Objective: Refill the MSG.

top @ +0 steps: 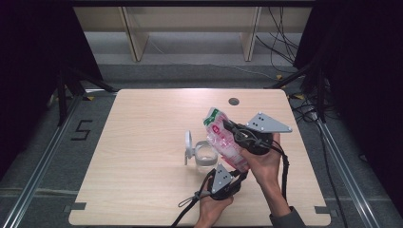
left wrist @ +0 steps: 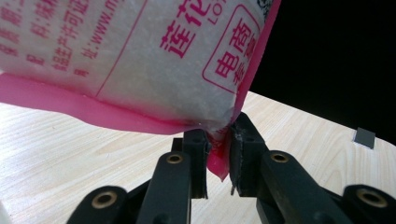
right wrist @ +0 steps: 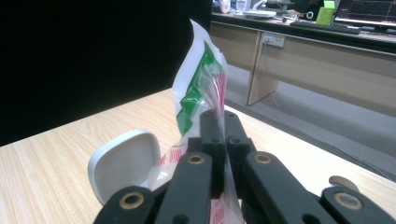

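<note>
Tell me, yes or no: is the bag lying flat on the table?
No. The pink-edged bag is held up off the table, pinched by the left tongs and right tongs.

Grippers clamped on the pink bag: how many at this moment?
2. The left gripper pinches the pink bag at its lower corner; the right gripper is shut on the bag's upper part, above the clear jar.
</note>
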Tool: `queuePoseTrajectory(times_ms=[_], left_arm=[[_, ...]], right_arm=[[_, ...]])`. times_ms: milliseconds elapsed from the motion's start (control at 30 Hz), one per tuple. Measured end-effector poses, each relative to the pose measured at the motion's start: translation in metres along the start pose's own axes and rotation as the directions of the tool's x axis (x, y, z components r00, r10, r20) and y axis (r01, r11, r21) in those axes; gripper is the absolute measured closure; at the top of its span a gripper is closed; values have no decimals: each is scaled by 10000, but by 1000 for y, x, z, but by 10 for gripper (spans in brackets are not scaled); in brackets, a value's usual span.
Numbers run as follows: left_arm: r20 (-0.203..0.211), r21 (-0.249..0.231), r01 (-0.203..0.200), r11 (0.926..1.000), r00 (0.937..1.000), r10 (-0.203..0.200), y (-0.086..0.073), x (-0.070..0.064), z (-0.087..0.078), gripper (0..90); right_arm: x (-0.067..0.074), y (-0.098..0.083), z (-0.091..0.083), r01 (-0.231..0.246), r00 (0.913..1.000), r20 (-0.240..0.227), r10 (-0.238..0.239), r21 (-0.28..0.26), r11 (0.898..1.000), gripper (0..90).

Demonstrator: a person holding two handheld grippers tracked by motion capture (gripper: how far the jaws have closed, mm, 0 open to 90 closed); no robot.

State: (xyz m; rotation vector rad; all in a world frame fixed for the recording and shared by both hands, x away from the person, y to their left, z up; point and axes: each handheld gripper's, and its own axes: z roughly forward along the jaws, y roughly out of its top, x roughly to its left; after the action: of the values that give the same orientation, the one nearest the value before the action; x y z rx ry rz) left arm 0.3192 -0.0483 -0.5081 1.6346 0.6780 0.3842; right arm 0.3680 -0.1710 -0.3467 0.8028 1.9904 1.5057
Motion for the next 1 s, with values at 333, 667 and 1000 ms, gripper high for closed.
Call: queuePoseTrajectory(times_ms=[333,667,1000], left_arm=[[-110,60,84,9999,9999,-83,-2,0,1,784],[-162,121,-51,9999,9999,53,-4,1,1,785],[-136,23,-14,10000,9999,15,-5,1,2,787]], right_arm=[[4,-2,7,6,10000,-57,-5,120,9999,900],[4,-2,13,268,9996,-130,-264,280,9992,900],[9,-3,18,6,9999,-108,-1,465,9989,900]])
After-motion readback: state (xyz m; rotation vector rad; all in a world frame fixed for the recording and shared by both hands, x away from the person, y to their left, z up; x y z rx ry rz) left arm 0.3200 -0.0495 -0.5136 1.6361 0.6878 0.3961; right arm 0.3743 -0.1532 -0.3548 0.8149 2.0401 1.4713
